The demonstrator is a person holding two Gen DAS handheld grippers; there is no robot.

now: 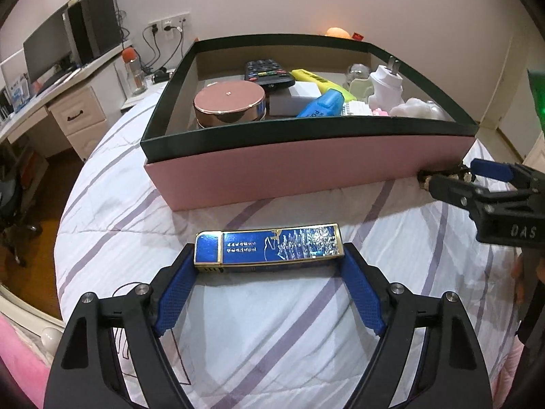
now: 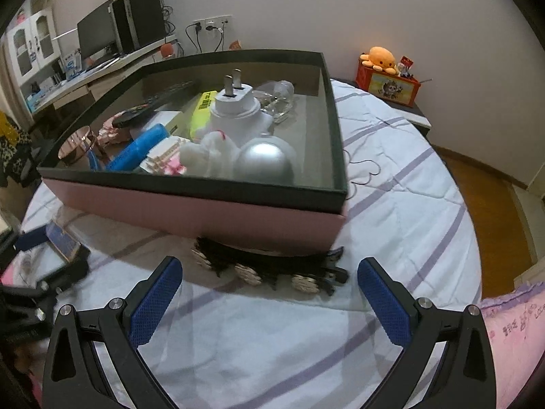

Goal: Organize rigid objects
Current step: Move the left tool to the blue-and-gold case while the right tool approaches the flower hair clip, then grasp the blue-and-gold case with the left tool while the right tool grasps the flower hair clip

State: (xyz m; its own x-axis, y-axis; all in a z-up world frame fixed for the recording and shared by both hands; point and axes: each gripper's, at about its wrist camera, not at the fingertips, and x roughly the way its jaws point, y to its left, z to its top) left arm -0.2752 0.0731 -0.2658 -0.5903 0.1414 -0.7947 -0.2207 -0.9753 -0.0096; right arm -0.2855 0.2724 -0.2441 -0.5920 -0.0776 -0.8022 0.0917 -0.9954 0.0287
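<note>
Between the left gripper [image 1: 269, 259] pads sits the blue box [image 1: 267, 247], flat on the bed [image 1: 272, 323], just in front of the pink bin [image 1: 306, 167]. Pads flank both short ends and look to be touching or nearly so (can't tell if the squeeze is firm). Long axis runs left-right across the left wrist view, parallel to the bin's near wall; printed face up, hinged lid end at picture-left.

For a good grip: keep the pads centred on the short ends, squeeze square, lift level to clear the bin's dark rim, then set it down in the free patch, not onto the remote [image 1: 269, 71] or tin [image 1: 229, 102].

Right gripper [image 2: 269, 293] is wide open with nothing in it, aimed at the black hair clip [image 2: 272, 266] lying tight against the bin's base. Come in low there; the wall leaves little room for the far finger.
</note>
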